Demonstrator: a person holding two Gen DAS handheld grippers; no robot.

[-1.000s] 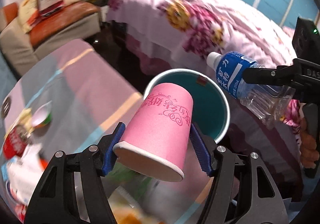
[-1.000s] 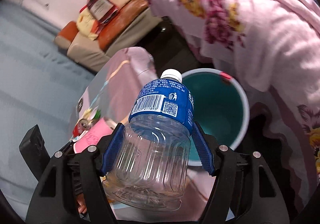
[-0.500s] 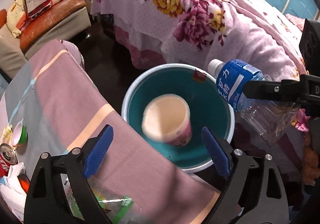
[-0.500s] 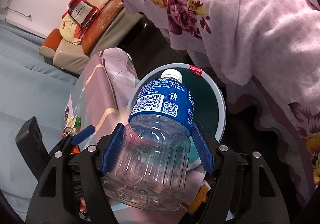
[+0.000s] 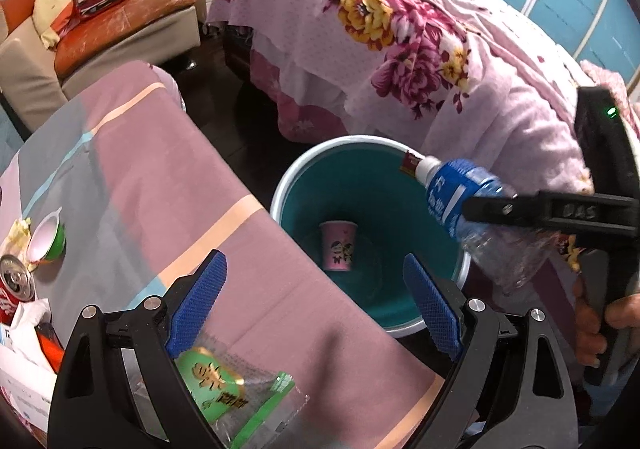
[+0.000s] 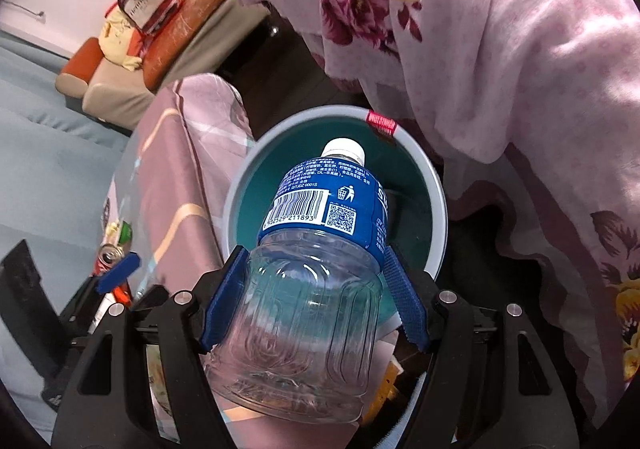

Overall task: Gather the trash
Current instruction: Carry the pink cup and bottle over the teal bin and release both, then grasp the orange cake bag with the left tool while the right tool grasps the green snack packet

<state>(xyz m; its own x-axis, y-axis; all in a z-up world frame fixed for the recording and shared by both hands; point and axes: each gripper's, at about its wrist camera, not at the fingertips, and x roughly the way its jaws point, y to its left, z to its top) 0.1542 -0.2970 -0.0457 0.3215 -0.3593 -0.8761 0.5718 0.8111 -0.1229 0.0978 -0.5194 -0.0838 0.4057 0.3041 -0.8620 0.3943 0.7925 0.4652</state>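
A teal bin (image 5: 362, 185) with a pale rim stands on the floor beside the table. A pink paper cup (image 5: 338, 245) lies at its bottom. My left gripper (image 5: 316, 299) is open and empty above the table edge, facing the bin. My right gripper (image 6: 314, 301) is shut on a clear plastic bottle (image 6: 308, 289) with a blue label and white cap. It holds the bottle over the bin's rim (image 6: 438, 209), cap pointing inward. The bottle also shows in the left wrist view (image 5: 460, 195).
The table (image 5: 132, 177) has a pink and grey striped cloth. On it lie a green wrapper (image 5: 224, 389), a red can (image 5: 14, 285), a small green cup (image 5: 50, 239) and tissue. A floral bed (image 5: 400, 37) stands close behind the bin. A sofa (image 5: 120, 25) is at back left.
My left gripper opened and let go of the pink cup, which fell to the bottom of the bin. My right gripper moved the bottle over the bin.
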